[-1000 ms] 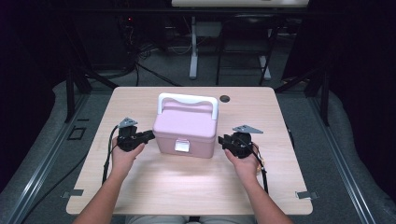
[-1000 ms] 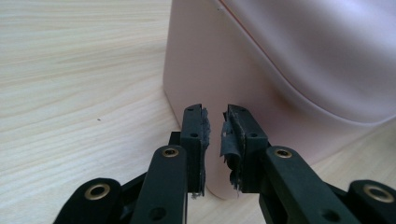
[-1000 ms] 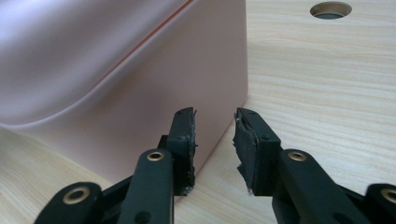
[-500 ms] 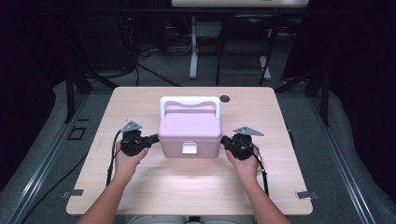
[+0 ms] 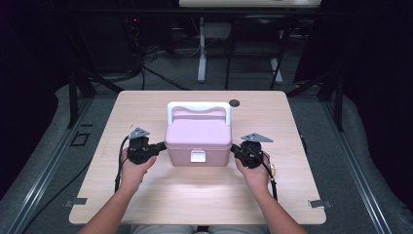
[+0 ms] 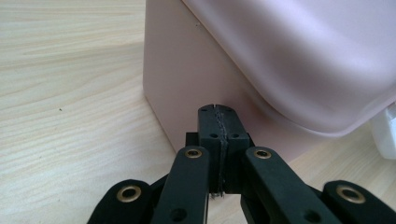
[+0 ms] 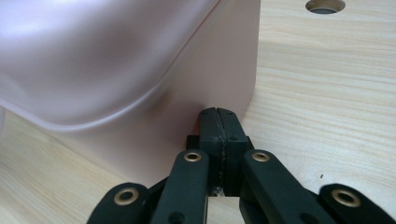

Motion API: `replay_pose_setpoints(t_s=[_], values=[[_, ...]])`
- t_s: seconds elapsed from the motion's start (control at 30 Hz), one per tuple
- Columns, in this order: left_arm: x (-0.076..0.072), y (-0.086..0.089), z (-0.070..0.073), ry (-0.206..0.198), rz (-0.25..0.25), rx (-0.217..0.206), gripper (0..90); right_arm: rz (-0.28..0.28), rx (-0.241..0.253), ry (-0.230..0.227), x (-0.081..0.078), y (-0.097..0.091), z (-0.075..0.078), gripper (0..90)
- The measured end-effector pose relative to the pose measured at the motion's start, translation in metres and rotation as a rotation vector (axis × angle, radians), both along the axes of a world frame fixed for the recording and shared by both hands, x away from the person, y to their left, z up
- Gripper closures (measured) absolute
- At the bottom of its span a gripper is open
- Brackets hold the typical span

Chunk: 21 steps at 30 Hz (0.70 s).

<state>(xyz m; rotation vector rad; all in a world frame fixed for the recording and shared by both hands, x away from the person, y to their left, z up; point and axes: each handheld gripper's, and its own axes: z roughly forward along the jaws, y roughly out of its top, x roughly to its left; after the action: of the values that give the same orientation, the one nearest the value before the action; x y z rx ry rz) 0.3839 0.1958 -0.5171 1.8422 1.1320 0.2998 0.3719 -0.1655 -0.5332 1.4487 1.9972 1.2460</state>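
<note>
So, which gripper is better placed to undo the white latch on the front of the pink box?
Probably neither clearly: the left gripper and right gripper, both shut, flank the pink box, about equally far from its white latch.

One pink box [image 5: 198,139] stands on the one wooden table [image 5: 195,195], bearing one white handle [image 5: 198,108] and one white latch [image 5: 197,156]. Two grippers flank the box: the left gripper [image 5: 160,146] at its left side, the right gripper [image 5: 234,147] at its right. One round hole [image 5: 234,103] lies behind the box
</note>
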Motion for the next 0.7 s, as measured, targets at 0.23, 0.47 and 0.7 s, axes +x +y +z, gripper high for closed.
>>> replay_pose_setpoints(t_s=[0.23,0.47,0.7], values=[[-0.013,-0.002,0.002,0.005,-0.004,0.020,90.0,0.011,-0.025,0.025,-0.009,0.000,0.004,90.0],[-0.030,-0.003,0.003,0.022,-0.004,0.018,90.0,0.017,-0.043,0.035,-0.024,0.000,0.005,90.0],[-0.053,-0.004,0.004,0.022,-0.029,0.030,90.0,0.038,-0.052,0.041,-0.050,-0.003,0.006,90.0]])
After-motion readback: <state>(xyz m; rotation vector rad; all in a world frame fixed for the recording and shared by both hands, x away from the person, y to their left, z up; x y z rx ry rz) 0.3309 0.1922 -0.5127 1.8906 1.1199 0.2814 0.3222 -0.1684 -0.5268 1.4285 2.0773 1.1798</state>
